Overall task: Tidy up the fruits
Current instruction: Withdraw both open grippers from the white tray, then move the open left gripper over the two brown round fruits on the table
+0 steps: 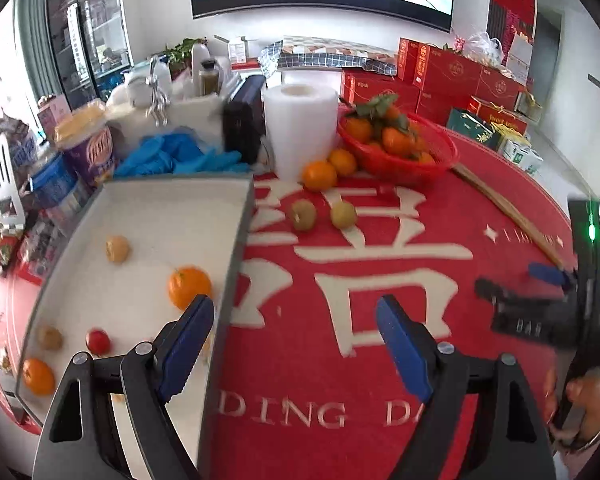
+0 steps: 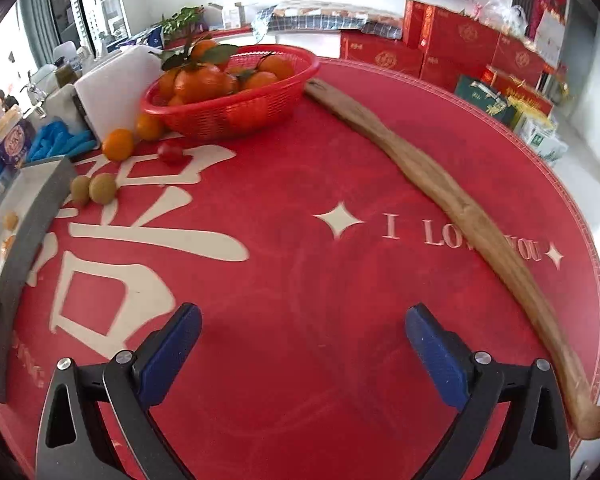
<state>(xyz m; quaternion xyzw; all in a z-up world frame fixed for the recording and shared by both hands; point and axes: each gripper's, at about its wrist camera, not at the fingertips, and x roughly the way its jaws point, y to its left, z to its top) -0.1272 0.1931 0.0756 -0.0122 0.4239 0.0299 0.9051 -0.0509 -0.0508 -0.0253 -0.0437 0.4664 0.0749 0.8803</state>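
Both claws gape wide, empty: left gripper [image 1: 296, 312] by the tray [image 1: 236, 240], right gripper [image 2: 302, 320] over the mat [image 2: 300, 200].

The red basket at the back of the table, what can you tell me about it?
The red basket is an oval, shallow bowl of what looks like woven plastic mesh with a smooth rim. It sits upright on the red table mat, heaped with oranges, some with green leaves. One end of a long wooden stick lies against its rim.
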